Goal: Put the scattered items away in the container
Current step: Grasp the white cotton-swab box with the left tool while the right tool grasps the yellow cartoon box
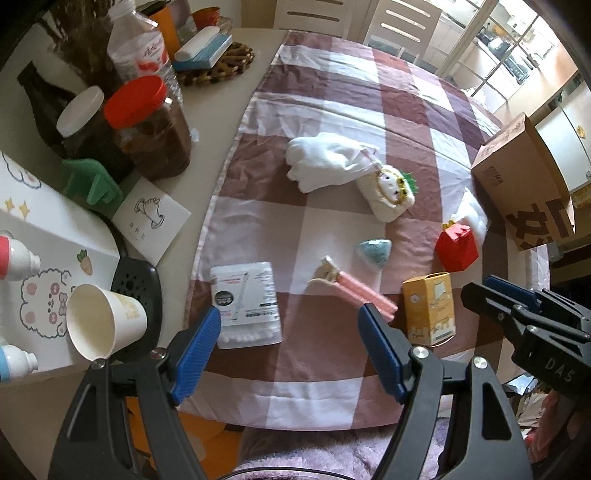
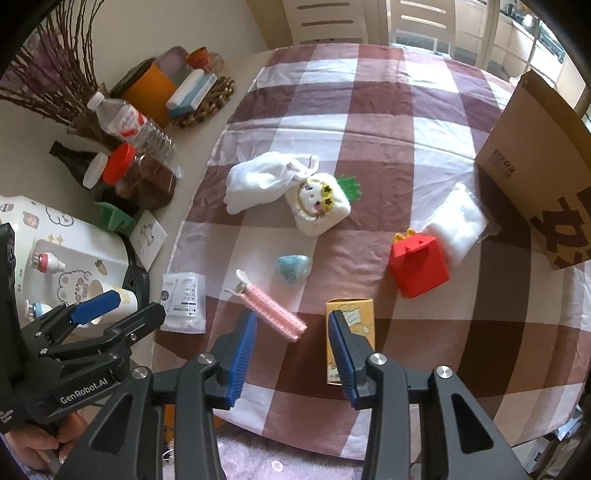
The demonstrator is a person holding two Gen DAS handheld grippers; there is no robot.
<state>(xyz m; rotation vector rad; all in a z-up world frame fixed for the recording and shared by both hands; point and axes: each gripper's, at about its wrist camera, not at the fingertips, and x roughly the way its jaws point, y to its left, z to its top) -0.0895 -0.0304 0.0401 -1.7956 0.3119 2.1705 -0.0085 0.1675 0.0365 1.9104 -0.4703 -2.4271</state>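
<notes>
Scattered on a brown-and-white checked cloth (image 1: 332, 92) are a cotton swab pack (image 1: 245, 306), a pink roller (image 1: 354, 291), a yellow carton (image 1: 430, 308), a red toy box (image 1: 456, 245), a teal wedge (image 1: 373, 251), a white plush (image 1: 388, 194), a white glove (image 1: 325, 160) and a white padding bag (image 1: 474, 214). An open cardboard box (image 1: 524, 177) stands at the right edge. My left gripper (image 1: 290, 347) hovers open over the near cloth, with nothing in it. My right gripper (image 2: 291, 350) stands narrowly open and empty just above the yellow carton (image 2: 351, 332) and roller (image 2: 273, 310).
Left of the cloth, on the bare table, stand a red-lidded jar (image 1: 155, 129), a white-lidded jar (image 1: 85, 122), a water bottle (image 1: 142, 48), a paper cup (image 1: 103, 325) and a cartoon-printed tray (image 1: 48, 221). White chairs (image 2: 328, 22) stand behind the table.
</notes>
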